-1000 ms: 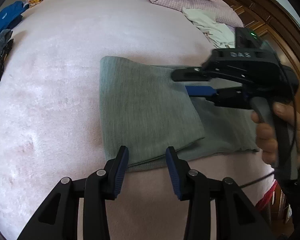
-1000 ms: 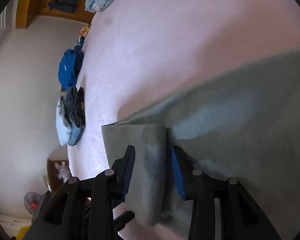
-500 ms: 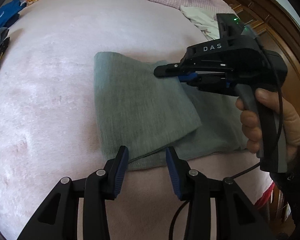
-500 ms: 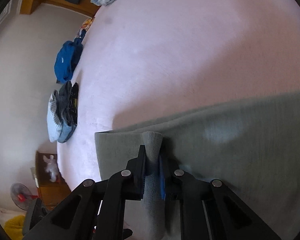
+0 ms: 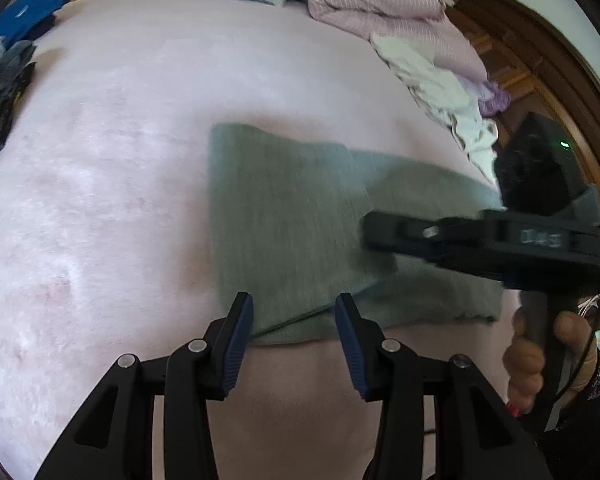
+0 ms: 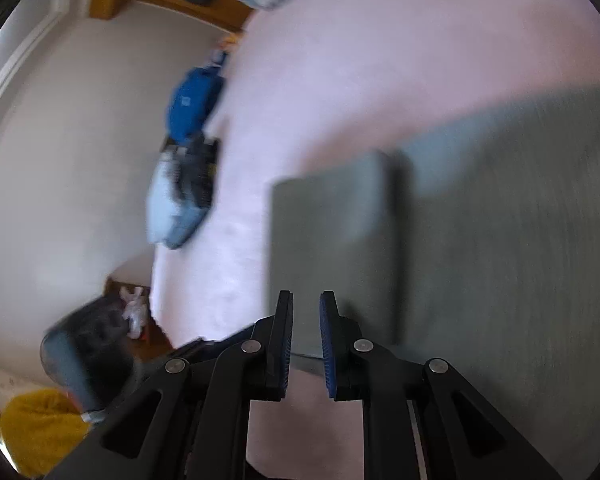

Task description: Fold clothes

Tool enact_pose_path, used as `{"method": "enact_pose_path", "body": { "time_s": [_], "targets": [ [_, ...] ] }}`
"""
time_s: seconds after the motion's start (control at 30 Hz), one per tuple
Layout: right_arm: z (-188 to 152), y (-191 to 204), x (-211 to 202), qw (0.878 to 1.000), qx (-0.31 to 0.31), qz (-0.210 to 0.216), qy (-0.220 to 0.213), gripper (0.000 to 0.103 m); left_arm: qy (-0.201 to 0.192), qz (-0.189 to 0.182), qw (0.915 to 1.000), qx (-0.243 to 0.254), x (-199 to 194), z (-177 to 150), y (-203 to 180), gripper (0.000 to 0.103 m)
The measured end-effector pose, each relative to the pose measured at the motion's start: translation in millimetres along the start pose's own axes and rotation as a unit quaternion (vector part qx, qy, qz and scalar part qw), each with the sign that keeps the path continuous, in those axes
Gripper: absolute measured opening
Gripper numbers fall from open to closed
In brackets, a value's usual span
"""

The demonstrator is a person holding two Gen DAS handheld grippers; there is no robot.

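Left gripper (image 5: 294,336): jaws spread wide, nothing between the blue pads (image 5: 239,332), fingers pointing forward and level, low in its own view. Right gripper (image 6: 305,336): jaws parted by a narrow gap, pads parallel, nothing pinched between them. From the left wrist view the right gripper (image 5: 370,232) comes in from the right side, fingers seen edge-on and pointing left, body motion-blurred, so the jaw gap is unreadable there. Person's right hand (image 5: 540,354) wraps the pistol-style handle from below, fingers curled around it, dark sleeve at the wrist.
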State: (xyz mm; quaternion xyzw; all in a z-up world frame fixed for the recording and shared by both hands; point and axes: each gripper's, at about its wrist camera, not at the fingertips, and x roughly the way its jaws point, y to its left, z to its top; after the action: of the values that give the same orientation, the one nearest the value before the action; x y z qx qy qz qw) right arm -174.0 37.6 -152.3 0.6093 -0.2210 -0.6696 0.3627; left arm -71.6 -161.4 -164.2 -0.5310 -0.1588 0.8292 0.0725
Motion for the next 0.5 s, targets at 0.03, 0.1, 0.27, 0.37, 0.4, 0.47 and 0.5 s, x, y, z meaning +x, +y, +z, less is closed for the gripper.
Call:
{"method": "enact_pose_path", "body": {
  "time_s": [0.03, 0.1, 0.27, 0.37, 0.4, 0.47, 0.5],
  "targets": [
    [-1, -7, 5, 1.000, 0.009, -0.014, 0.006, 0.009, 0.001, 0.002, 1.0000, 0.002, 0, 0, -1, 0.039],
    [-2, -17, 12, 0.999, 0.027, -0.019, 0.009, 0.001, 0.004, 0.006, 1.0000, 0.006, 0, 0, -2, 0.039],
    [-8, -8, -4, 0.999, 0.031, 0.014, -0.007, 0.007, 0.012, 0.016, 0.9997, 0.015, 0, 0, -5, 0.039],
    [-12, 1, -7, 1.000, 0.008, 0.016, -0.013, 0.007, 0.016, 0.022, 0.9994, 0.021, -1, 0, -8, 0.039],
    [-11, -3, 0, 1.000, 0.010, 0.000, -0.004, 0.007, 0.017, 0.024, 0.9993, 0.022, -1, 0, -8, 0.039],
    [-12, -10, 9, 1.000, 0.018, -0.013, 0.008, 0.002, 0.030, 0.030, 0.9988, 0.024, 11, -2, -7, 0.039],
    [-12, -13, 12, 1.000, 0.024, -0.014, 0.011, 0.002, 0.036, 0.034, 0.9985, 0.025, 16, -3, -7, 0.039]
  ]
}}
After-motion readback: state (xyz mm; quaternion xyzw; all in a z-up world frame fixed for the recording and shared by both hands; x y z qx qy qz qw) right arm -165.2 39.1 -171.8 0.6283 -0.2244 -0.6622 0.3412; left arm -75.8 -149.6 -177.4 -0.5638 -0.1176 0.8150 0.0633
